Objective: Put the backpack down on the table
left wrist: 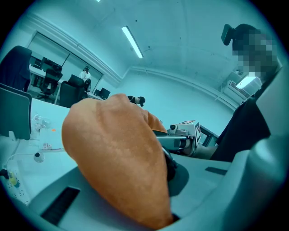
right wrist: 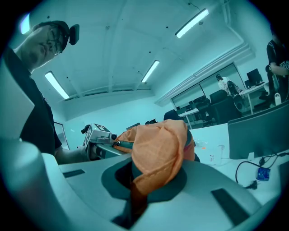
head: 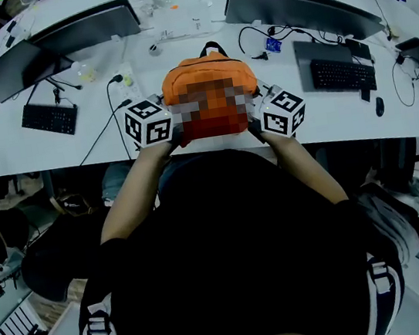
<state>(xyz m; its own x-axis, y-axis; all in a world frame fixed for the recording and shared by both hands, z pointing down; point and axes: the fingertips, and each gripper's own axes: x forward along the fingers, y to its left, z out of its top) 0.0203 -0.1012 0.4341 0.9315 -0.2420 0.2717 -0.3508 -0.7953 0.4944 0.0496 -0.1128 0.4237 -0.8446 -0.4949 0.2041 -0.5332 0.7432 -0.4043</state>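
An orange backpack (head: 208,77) with a black top handle sits over the near part of the white table (head: 75,155), between my two grippers. I cannot tell whether its bottom touches the table. My left gripper (head: 164,126) is shut on the backpack's left side, and the orange fabric (left wrist: 117,162) bulges up out of its jaws. On the bag's right side my right gripper (head: 267,117) is shut on a fold of the backpack (right wrist: 158,153). The fingertips are hidden by fabric in all views. The other gripper's marker cube (right wrist: 97,135) shows behind the bag.
Two dark monitors (head: 87,25) (head: 294,6) stand at the back of the table. Keyboards lie to the left (head: 50,118) and right (head: 342,73), with cables (head: 110,100) and a mouse (head: 379,106) nearby. The table's front edge runs just below the bag.
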